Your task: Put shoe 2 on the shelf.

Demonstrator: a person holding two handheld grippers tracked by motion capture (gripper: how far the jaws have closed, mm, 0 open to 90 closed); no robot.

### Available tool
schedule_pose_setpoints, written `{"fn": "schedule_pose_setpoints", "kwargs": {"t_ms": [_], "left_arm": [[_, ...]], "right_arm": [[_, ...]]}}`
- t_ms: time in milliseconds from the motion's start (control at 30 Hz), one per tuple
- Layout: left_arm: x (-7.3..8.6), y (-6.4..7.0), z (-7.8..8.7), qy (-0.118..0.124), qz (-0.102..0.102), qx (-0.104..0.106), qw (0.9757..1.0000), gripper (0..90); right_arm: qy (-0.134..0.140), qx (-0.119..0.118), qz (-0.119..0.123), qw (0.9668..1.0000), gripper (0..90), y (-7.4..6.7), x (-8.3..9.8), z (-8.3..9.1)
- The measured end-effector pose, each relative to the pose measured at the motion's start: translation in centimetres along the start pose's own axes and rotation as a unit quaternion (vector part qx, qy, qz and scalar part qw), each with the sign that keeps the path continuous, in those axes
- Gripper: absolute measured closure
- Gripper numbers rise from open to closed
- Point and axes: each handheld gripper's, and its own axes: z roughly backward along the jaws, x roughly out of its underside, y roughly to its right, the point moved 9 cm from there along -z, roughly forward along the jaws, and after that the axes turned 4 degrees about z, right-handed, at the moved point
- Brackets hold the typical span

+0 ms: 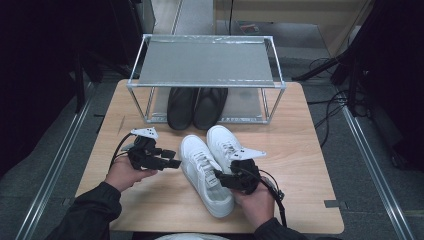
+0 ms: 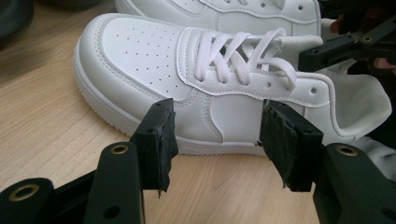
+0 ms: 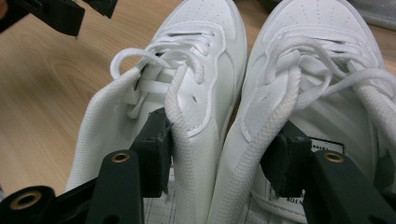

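High view puts our pair of white sneakers (image 1: 212,167) side by side at mid-table, toes toward the metal shoe rack (image 1: 206,62) where black shoes (image 1: 196,106) already sit on the lower shelf. Our right gripper (image 1: 220,177) straddles the two adjoining inner collars, one jaw inside each shoe, pads touching but not visibly clamping. Our left gripper (image 1: 175,159) waits wide and empty just beside the left sneaker's (image 2: 224,79) flank, long axis crosswise to it. An insole label (image 3: 327,145) shows; we cannot read it.

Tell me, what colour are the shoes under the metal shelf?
The shoes are black, seen best in the high view.
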Motion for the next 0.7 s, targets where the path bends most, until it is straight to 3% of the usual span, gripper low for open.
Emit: {"fn": "schedule_pose_setpoints", "kwargs": {"t_ms": [167, 367, 467, 700], "left_arm": [[-0.1, 0.0, -0.1, -0.001, -0.002, 0.000, 1.0000, 46.2], [-0.2, 0.0, -0.1, 0.001, -0.003, -0.001, 1.0000, 46.3], [-0.4, -0.2, 0.2, 0.009, -0.001, -0.004, 1.0000, 46.3], [-0.7, -0.9, 1.0, 0.030, 0.010, -0.009, 0.9995, 46.6]], "right_arm": [[0.005, 0.008, 0.000, 1.0000, 56.1, 0.1, 0.0, 0.0], [0.012, 0.025, 0.009, 0.9996, 69.4, 0.2, 0.0, 0.0], [0.011, 0.014, -0.003, 0.9998, 75.6, 0.5, -0.1, 0.2], [0.005, 0.009, -0.008, 0.9999, 78.6, 0.5, -0.1, 0.6]]}}
